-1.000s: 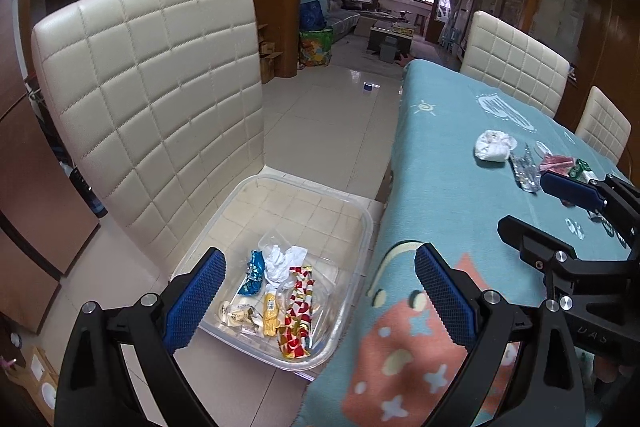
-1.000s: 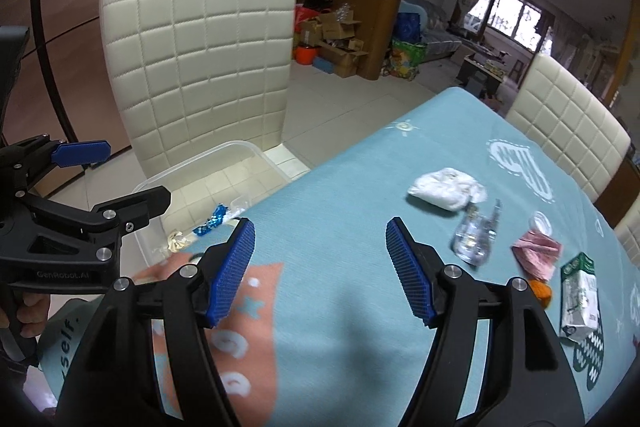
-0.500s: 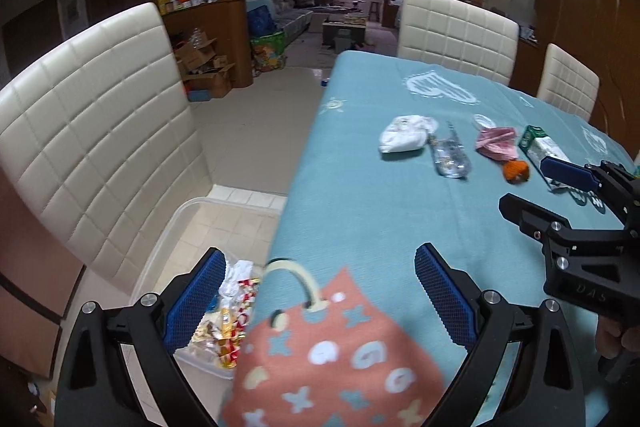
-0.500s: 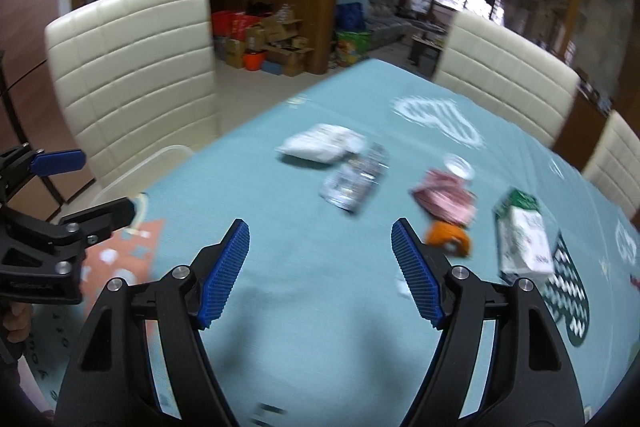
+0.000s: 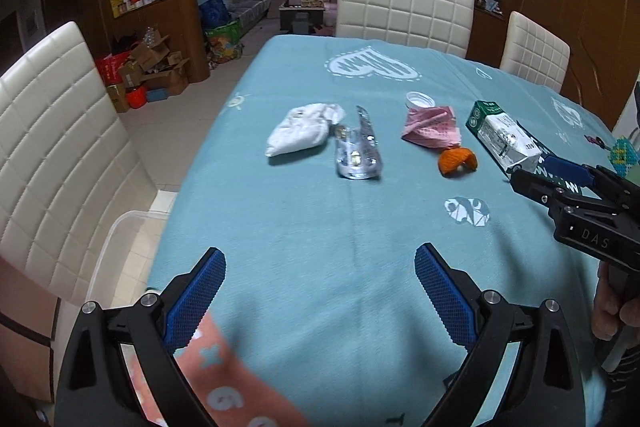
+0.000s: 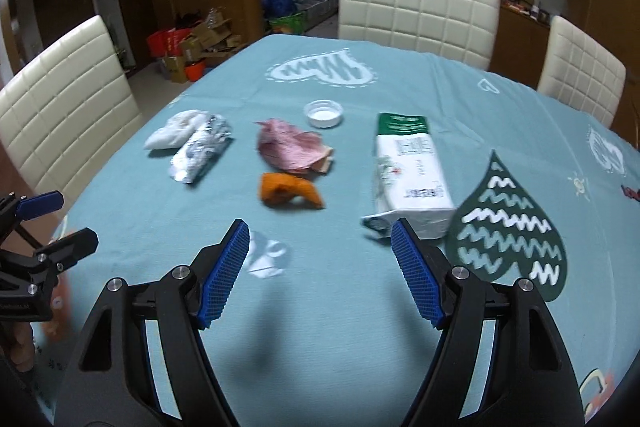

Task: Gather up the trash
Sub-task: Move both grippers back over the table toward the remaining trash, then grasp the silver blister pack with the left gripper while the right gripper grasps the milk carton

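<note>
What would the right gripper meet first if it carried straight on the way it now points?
Probably the orange peel: it lies nearest ahead between the open fingers of the right gripper, with the pink wrapper just beyond. Depth is unclear, so it might meet the tablecloth first.

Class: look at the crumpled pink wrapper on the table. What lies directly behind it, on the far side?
Behind the pink wrapper lies a white bottle cap, open side up. Whether they touch is unclear; anything beneath the wrapper is hidden.
</note>
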Demonstrator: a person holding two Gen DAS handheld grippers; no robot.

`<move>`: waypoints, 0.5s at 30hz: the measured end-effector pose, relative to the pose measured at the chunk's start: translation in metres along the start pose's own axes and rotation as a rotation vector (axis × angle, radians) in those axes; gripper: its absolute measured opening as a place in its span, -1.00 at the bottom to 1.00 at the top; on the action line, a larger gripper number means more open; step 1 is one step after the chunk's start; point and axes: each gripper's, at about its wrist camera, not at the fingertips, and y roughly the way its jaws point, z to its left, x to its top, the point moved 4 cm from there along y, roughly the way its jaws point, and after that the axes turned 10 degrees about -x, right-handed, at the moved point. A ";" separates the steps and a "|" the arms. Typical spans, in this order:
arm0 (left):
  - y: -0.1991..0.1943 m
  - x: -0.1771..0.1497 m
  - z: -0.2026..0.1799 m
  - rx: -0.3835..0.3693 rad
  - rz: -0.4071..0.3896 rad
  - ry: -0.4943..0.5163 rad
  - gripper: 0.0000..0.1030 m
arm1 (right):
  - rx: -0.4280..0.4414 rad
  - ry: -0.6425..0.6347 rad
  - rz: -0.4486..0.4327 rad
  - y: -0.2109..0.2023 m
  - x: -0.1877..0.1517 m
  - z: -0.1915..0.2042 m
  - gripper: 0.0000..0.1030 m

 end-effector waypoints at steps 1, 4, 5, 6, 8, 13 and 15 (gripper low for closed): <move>0.005 0.003 -0.004 -0.004 0.008 0.005 0.81 | -0.015 0.000 -0.006 0.001 0.001 -0.002 0.45; 0.017 0.012 -0.011 -0.013 0.021 0.012 0.81 | -0.062 0.019 -0.016 0.006 0.007 -0.017 0.59; 0.019 0.015 -0.013 -0.016 0.023 0.013 0.81 | -0.074 0.031 -0.018 0.009 0.011 -0.023 0.60; 0.022 0.019 -0.015 -0.019 0.023 0.013 0.81 | -0.082 0.042 -0.018 0.013 0.014 -0.029 0.60; 0.031 0.029 -0.018 -0.023 0.025 0.014 0.81 | -0.095 0.060 -0.006 0.023 0.020 -0.038 0.60; 0.057 0.047 -0.023 -0.014 0.041 0.019 0.81 | -0.107 0.087 0.040 0.052 0.024 -0.051 0.60; 0.066 0.050 -0.025 -0.005 0.045 0.026 0.81 | -0.106 0.097 0.056 0.060 0.022 -0.053 0.59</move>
